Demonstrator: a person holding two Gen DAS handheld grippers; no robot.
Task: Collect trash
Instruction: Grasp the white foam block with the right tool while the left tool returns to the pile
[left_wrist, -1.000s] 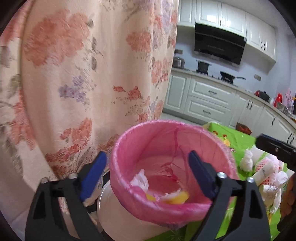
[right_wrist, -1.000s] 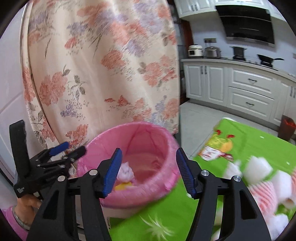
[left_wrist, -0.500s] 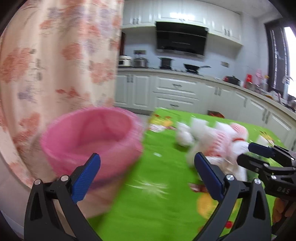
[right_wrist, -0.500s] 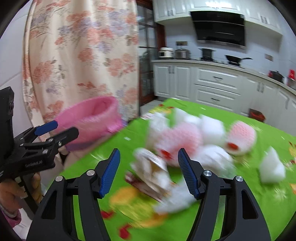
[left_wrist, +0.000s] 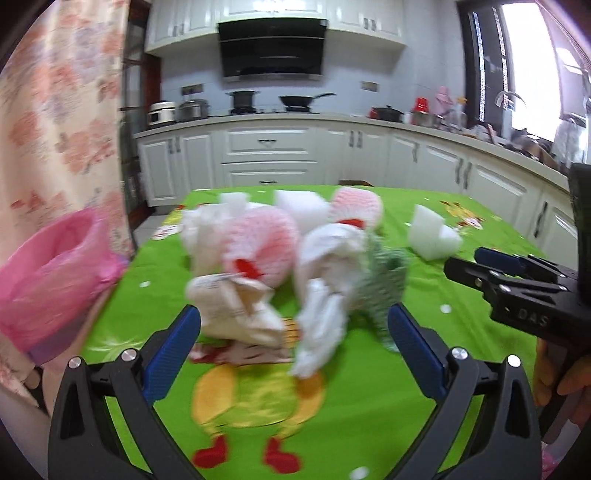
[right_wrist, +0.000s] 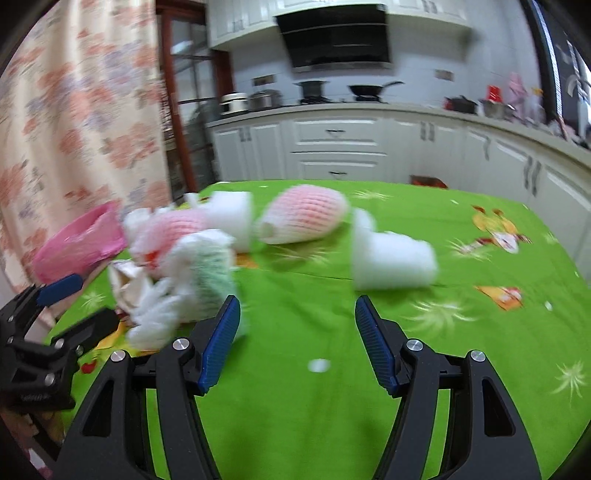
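- The trash pile (left_wrist: 280, 266), crumpled paper, pink foam netting and white foam chunks, is heaped on the green surface (left_wrist: 369, 387), beside the pink-lined bin (left_wrist: 51, 284), probably for short carries.
- The left tongs (left_wrist: 293, 338) gape empty, the pile just ahead between their tips.
- The right tongs (right_wrist: 297, 338) stand wide, holding nothing; the pile is ahead-left, a white foam block (right_wrist: 391, 264) ahead-right.

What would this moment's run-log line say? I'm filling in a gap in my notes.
phase: reaching for trash | left gripper: open, empty, facing crumpled paper | right gripper: open, empty | pink-lined bin: at table's left edge
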